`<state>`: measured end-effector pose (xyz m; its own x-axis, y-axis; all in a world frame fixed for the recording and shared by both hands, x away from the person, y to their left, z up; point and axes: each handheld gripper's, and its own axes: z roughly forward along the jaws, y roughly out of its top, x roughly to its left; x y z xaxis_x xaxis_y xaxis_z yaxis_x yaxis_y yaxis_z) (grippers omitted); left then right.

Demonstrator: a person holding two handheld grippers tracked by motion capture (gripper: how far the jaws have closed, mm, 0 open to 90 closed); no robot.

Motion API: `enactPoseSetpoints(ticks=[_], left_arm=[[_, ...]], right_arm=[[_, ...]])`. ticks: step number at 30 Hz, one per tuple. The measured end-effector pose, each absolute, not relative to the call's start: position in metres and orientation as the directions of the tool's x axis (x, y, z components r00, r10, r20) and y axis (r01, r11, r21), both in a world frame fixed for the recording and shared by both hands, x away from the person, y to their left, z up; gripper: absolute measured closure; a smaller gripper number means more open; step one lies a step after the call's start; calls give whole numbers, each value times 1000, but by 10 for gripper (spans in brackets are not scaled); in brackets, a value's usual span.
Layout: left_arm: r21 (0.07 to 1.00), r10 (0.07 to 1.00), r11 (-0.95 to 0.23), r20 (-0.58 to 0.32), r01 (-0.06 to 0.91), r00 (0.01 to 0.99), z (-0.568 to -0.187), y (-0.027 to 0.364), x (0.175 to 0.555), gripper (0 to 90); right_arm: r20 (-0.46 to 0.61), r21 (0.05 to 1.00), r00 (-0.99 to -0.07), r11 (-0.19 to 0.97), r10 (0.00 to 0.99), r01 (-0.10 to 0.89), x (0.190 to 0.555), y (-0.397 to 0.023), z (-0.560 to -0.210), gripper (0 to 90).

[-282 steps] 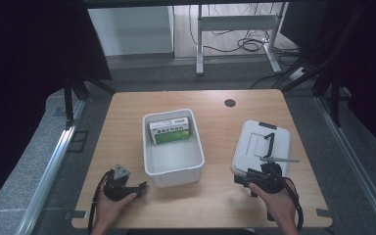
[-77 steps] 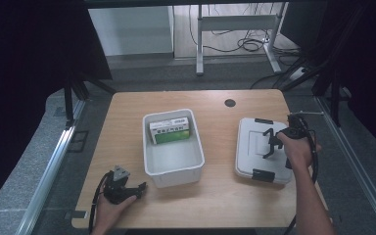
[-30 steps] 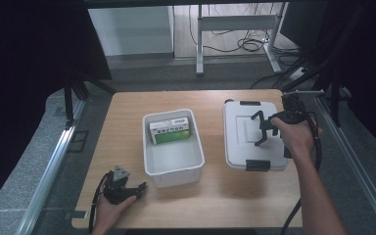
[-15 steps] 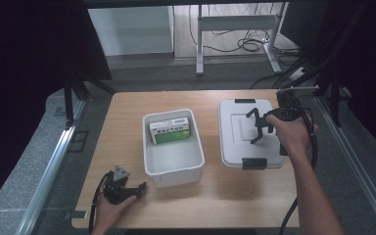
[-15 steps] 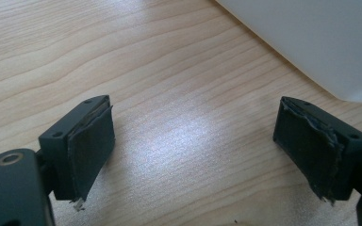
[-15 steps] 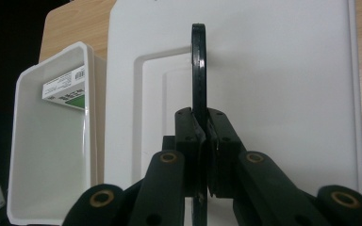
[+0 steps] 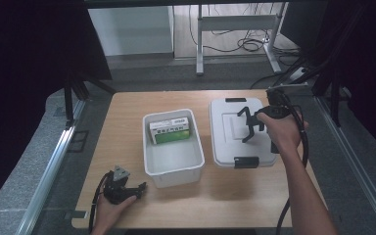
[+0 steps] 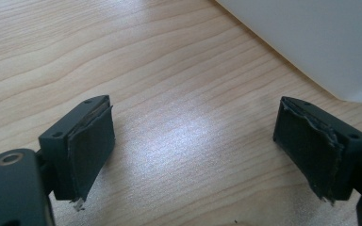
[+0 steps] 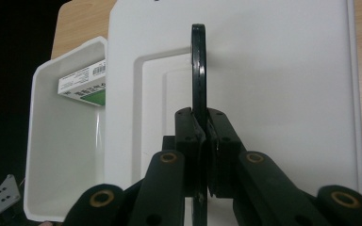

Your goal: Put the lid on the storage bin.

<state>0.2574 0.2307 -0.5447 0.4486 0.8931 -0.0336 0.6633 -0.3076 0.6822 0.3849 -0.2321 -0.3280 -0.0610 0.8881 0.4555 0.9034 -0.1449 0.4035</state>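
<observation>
The right gripper (image 9: 202, 155) is pinching the lid's handle (image 9: 198, 70) — carrying the lid (image 7: 240, 132) toward the bin (image 7: 173, 147) at nine o'clock; the left gripper (image 8: 202, 155) is resting spread on the tabletop (image 7: 127, 122).

Wooden table (image 7: 127, 122) — metal desk frame (image 7: 235, 24), floor cables (image 7: 247, 45) beyond

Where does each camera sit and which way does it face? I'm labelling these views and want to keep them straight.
High view: above the person's side, looking forward and down on the table; both forearms show.
Left gripper view: on the left hand-held gripper, facing bare wood and a corner of the bin; its open jaws show.
Right gripper view: on the right hand-held gripper, shut on the lid handle.
The high view and the right gripper view share the bin, lid and green box.
</observation>
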Motion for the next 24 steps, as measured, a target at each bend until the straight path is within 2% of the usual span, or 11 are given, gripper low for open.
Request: enactPoseSetpoints(ticks=[24], left_arm=[[681, 892, -311, -31, 663, 450, -545, 231, 257, 130]], right_arm=[[475, 405, -98, -118, 875, 907, 384, -205, -311, 848]])
